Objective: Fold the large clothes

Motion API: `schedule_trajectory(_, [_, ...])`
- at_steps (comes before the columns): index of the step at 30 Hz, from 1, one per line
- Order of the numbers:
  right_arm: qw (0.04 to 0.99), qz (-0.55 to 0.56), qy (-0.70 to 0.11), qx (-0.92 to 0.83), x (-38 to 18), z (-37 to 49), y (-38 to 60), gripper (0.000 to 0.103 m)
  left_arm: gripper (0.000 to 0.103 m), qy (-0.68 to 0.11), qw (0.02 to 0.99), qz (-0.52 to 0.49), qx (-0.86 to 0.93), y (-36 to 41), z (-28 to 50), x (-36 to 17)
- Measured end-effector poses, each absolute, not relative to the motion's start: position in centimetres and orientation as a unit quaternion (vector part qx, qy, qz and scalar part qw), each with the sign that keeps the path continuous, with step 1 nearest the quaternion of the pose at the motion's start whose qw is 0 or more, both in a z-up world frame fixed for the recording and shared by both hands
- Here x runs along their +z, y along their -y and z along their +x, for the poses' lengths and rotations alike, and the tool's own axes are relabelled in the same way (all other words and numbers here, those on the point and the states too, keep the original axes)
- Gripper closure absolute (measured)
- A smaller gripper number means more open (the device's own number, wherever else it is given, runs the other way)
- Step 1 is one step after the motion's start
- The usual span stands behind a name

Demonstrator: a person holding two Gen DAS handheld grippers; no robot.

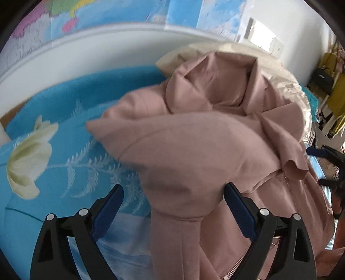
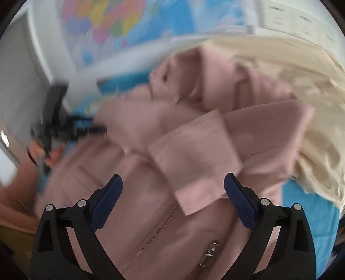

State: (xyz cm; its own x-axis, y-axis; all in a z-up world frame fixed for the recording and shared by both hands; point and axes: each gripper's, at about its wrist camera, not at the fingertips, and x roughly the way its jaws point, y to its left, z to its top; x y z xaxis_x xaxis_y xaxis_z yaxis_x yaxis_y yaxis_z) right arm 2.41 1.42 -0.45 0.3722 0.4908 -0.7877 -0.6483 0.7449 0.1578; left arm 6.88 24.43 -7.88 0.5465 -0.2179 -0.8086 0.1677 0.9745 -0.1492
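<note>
Loosely, a crumpled pink jacket (image 1: 194, 140) lies on blue bedding (image 1: 54, 107).

We count one pink zip-up garment (image 1: 194, 150), bunched on the bed, and one cream garment or quilt (image 1: 280, 86) heaped at its far right. Under them lies one blue floral sheet (image 1: 64, 129), with one large white flower (image 1: 28, 159) printed near its left edge. On the far wall we make out two maps (image 1: 107, 13), perhaps more, since the right wrist view is badly blurred. One metal zip pull (image 2: 210, 254) shows on the pink garment. We see two grippers: the left gripper (image 1: 173, 193) and the right gripper (image 2: 173, 187), each with two blue-padded fingers (image 2: 107, 200). One hand (image 2: 49, 155) is visible at the left.
</note>
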Motion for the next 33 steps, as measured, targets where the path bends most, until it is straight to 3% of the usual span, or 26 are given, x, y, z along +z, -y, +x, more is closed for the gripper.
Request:
schedule_trajectory(2, [0.830,-0.151,-0.430,0.321,-1.9,1.9,-1.9,0.029,0.012,-0.467,0.878,-0.033,-0.103,-24.6,6.9,-8.4])
schedule_trajectory(4, [0.834,-0.182,-0.436,0.285,-2.7,2.9,-2.3,0.087,0.014,-0.468,0.877,-0.039,-0.098,-24.9,6.8,-8.6])
schedule_trajectory(5, [0.830,-0.147,-0.449,0.295,-2.7,3.6,-0.9,0.099,0.015,-0.468,0.878,-0.041,-0.095,-25.1,6.6,-8.6])
schedule_trajectory(7, [0.818,0.005,-0.467,0.335,-1.3,6.0,2.9,0.099,0.017,-0.466,0.879,-0.043,-0.089,-25.6,6.2,-8.5])
schedule_trajectory(11, [0.818,0.159,-0.452,0.319,-0.3,9.2,9.4,0.098,0.018,-0.462,0.882,-0.051,-0.079,-27.0,5.0,-8.2])
schedule_trajectory(13, [0.816,0.191,-0.467,0.281,-1.6,10.4,11.7,0.085,0.018,-0.465,0.881,-0.057,-0.074,-27.6,4.6,-8.4])
schedule_trajectory(15, [0.803,0.223,-0.498,0.241,-3.6,11.5,13.6,0.082,0.018,-0.470,0.878,-0.065,-0.069,-28.4,4.0,-8.7])
schedule_trajectory(17, [0.804,0.233,-0.492,0.240,-3.8,11.2,14.6,0.080,0.018,-0.474,0.875,-0.075,-0.069,-29.1,3.4,-9.1])
schedule_trajectory(19, [0.812,0.232,-0.478,0.242,-2.9,10.4,15.3,0.066,0.018,-0.473,0.874,-0.082,-0.070,-29.4,3.0,-9.2])
schedule_trajectory(26, [0.870,0.104,-0.401,0.267,1.5,7.0,10.9,0.058,0.018,-0.456,0.882,-0.092,-0.078,-29.0,1.8,-8.4])
schedule_trajectory(33, [0.859,0.026,-0.442,0.256,-2.0,7.9,7.2,0.049,0.018,-0.450,0.889,-0.059,-0.063,-26.8,0.8,-7.8])
